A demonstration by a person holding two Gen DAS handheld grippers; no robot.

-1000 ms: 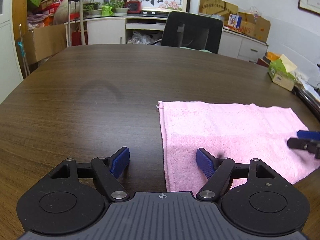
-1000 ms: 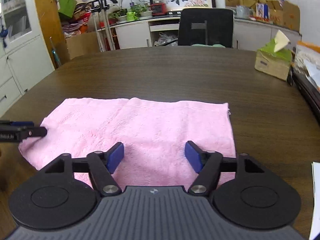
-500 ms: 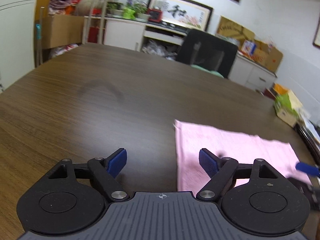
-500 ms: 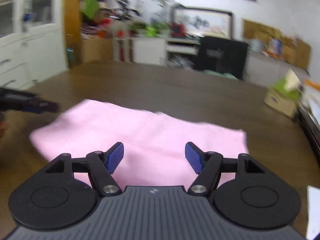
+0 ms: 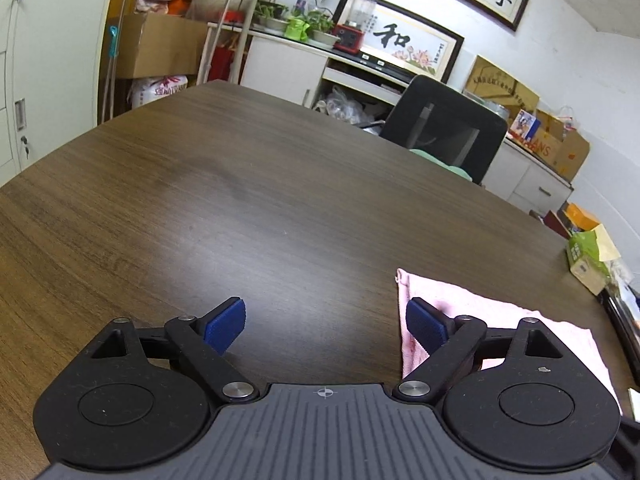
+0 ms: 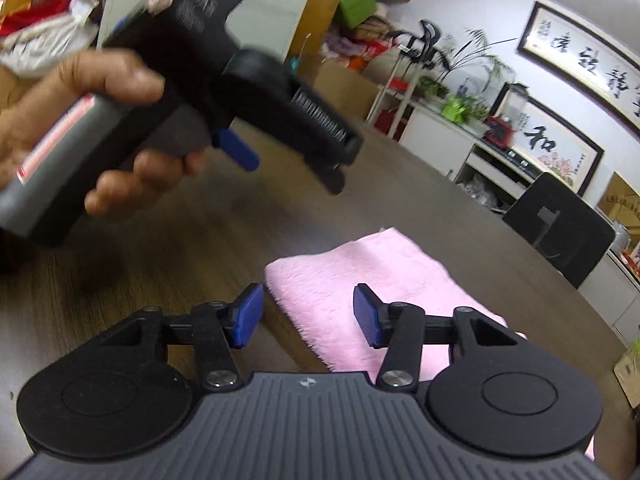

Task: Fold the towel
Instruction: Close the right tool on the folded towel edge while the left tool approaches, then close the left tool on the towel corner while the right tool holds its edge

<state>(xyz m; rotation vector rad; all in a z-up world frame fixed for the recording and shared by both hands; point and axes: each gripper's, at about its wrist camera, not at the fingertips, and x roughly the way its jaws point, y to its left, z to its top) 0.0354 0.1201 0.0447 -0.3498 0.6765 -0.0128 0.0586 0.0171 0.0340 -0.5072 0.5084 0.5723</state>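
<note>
Both grippers swung left, towel [image 6: 362,268] under closing empty right jaws, left opening.

Light: coming evenly from overhead, bright, indoor.
Glare: spreading as a pale sheen across the near table [image 5: 256,248].
Shadows: lying soft and faint beneath the towel [image 6: 360,276].
Blur: smearing the hand [image 6: 80,128] in the right wrist view.
Distortion: bowing the wall frames and cabinets at far edges.

Office: conference table [image 5: 280,200], swivel chair [image 5: 448,128], cabinets [image 5: 48,60].
</note>
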